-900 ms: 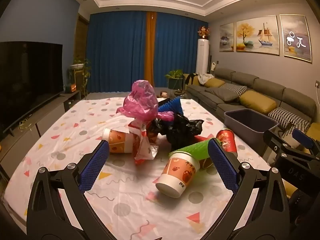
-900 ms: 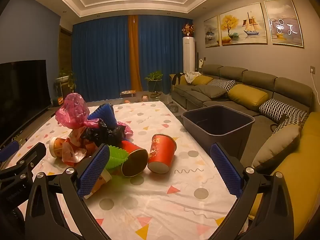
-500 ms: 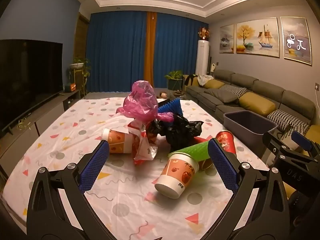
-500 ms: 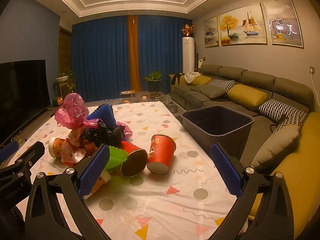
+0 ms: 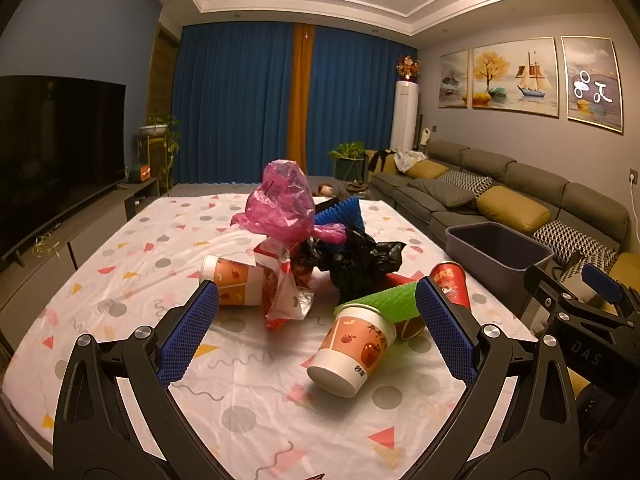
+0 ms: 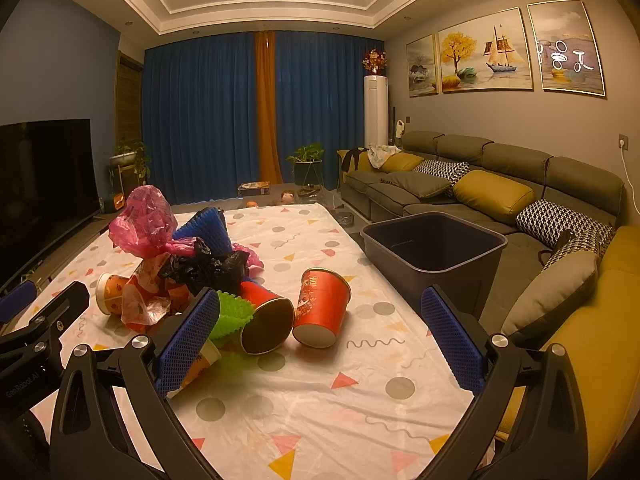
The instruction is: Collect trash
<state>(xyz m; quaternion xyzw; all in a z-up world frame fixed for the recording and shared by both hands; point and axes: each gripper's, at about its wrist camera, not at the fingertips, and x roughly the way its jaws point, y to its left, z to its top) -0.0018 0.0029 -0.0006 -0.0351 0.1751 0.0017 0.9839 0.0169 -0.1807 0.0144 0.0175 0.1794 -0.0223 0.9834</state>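
Meanwhile, both the left gripper and right gripper hang wide open, empty. Trash pile sits mid-worktop; bin right. Toppled cups may roll away if nudged.

Trash heap sits mid-surface. At its top, a bag; behind and to its right, a ribbed cup. A crumpled bag lies right of centre. At the heap's left, a paper cup lies on its side, a wrapper against it. Nearest the left wrist camera, another paper cup lies tipped, a ribbed sleeve just behind it. Two cups lie side by side at the heap's right. A bin stands beside the surface's right edge, the sofa behind it.
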